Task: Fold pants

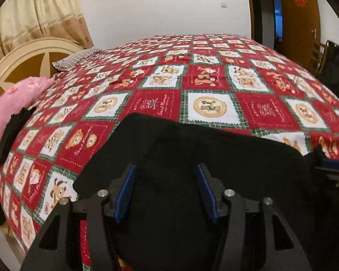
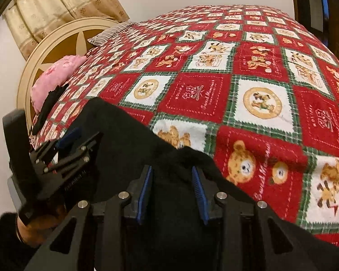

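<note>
Black pants (image 1: 214, 149) lie spread on the near part of the bed (image 1: 214, 85), which has a red and white patchwork cover. My left gripper (image 1: 166, 169) hovers over the pants with its blue pads wide apart and the cloth lying flat below them. My right gripper (image 2: 171, 169) stands open at the pants' (image 2: 124, 131) right edge; a hump of black cloth rises between its pads, and I see no clear pinch. The left gripper (image 2: 85, 135) also shows at the left in the right wrist view, held by a hand in a dark sleeve. The right gripper (image 1: 332, 162) peeks in at the right edge of the left wrist view.
A pink pillow (image 1: 18, 99) and a striped pillow (image 1: 76, 58) lie by the round cream headboard (image 1: 22, 54). Another black garment (image 1: 11, 133) lies on the bed's left edge. Behind are a curtain (image 1: 38, 11), a white wall, a brown door (image 1: 298, 22) and a dark bag (image 1: 334, 67).
</note>
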